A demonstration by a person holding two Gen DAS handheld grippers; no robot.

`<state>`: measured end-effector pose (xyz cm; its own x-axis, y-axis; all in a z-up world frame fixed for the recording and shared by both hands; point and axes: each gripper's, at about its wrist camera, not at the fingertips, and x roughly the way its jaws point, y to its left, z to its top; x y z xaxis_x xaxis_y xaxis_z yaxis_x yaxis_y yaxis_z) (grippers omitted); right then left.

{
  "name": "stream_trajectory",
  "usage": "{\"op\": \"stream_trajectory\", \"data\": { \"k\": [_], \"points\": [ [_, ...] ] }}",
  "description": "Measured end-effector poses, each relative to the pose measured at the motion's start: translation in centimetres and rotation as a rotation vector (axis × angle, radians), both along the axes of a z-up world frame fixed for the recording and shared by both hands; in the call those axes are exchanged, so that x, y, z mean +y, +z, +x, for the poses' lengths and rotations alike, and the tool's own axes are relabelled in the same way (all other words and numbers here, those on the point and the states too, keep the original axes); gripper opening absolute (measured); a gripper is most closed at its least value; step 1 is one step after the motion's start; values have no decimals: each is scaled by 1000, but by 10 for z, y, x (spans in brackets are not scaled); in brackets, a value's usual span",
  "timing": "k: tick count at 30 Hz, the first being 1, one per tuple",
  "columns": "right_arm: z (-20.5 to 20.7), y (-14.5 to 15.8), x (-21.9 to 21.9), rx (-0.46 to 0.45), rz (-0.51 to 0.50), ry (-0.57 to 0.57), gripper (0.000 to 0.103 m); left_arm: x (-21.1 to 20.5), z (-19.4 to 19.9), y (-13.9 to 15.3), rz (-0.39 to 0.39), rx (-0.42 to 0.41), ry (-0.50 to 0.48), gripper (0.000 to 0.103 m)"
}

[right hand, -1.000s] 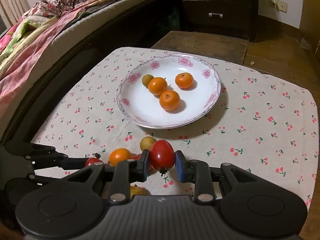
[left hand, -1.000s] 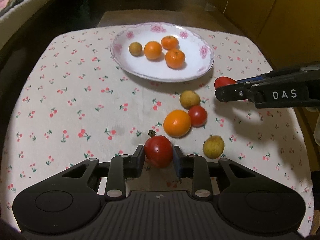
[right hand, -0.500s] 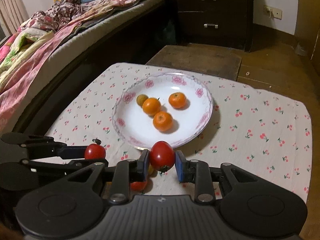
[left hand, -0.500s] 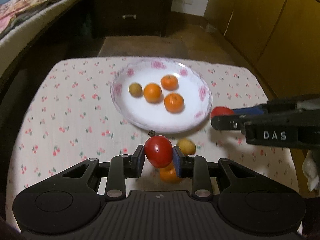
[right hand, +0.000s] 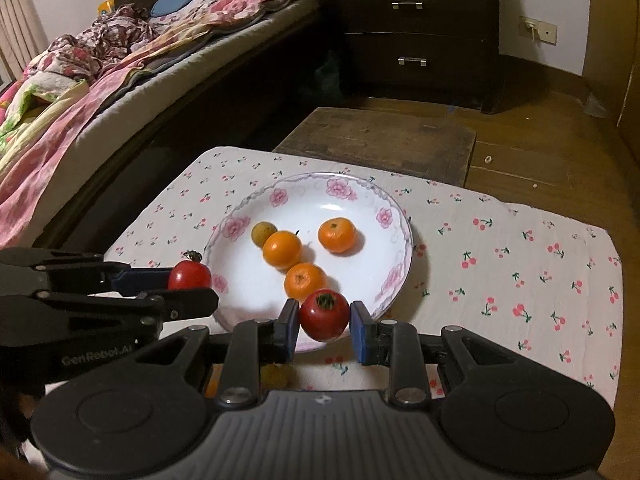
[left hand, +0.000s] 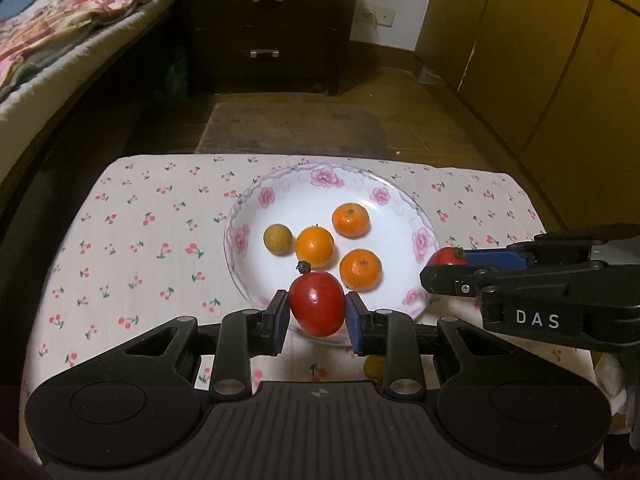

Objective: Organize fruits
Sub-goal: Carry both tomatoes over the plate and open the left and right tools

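My left gripper is shut on a red tomato, held over the near rim of the white flowered plate. My right gripper is shut on a second red tomato at the same near rim. Each view shows the other gripper from the side: the right gripper with its tomato beside the plate's right edge, the left gripper with its tomato at the plate's left edge. The plate holds three oranges and a small yellowish fruit.
A cherry-print cloth covers the small table. A yellowish fruit lies on the cloth, half hidden under the left gripper. Beyond the table stand a low wooden platform and a dark dresser. A bed runs along the left.
Both grippers have risen and moved toward the plate, each carrying its tomato. The loose fruits on the cloth have slid under the grippers, mostly out of sight.
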<state>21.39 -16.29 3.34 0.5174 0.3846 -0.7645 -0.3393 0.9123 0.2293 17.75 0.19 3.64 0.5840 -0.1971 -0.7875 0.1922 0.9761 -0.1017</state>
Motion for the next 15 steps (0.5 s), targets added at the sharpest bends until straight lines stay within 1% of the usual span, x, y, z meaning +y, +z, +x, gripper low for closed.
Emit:
{"op": "stream_trajectory", "data": {
  "k": [6,15],
  "points": [
    [10,-8,2,10,-10,-9,34,0,10,-1,1,-5,4,38],
    [22,-18,5,14,-21,-12,34,-3,15,-10,9,16,4,38]
  ]
}}
